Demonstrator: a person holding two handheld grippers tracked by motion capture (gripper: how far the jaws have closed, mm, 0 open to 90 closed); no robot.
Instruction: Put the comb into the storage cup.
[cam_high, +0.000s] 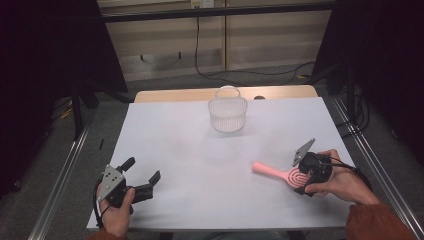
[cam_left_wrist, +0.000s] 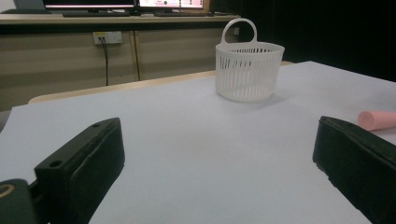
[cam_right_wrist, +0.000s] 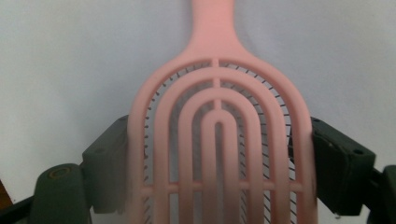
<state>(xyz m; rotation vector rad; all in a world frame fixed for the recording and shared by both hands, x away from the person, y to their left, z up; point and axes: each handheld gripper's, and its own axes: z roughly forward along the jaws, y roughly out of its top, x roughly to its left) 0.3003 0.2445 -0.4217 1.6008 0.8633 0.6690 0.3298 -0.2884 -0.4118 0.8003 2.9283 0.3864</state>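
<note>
Pink hairbrush (cam_right_wrist: 217, 140) clamped between right fingers (cam_right_wrist: 343, 165), left fingers (cam_left_wrist: 79, 170) wide apart, white sheet (cam_high: 190, 145), dark room.

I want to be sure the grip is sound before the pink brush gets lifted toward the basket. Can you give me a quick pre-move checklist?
1. Right tool closed on the pink brush: ok, both jaws sit against the head's edges in the right gripper view.
2. Brush centred between the jaws: ok.
3. Handle free of obstacles: ok, it lies on bare table.
4. White basket upright, opening clear: ok.
5. Left tool out of the way: ok, open, resting at the near left.
6. Grip firm enough to lift: cannot tell.
</note>
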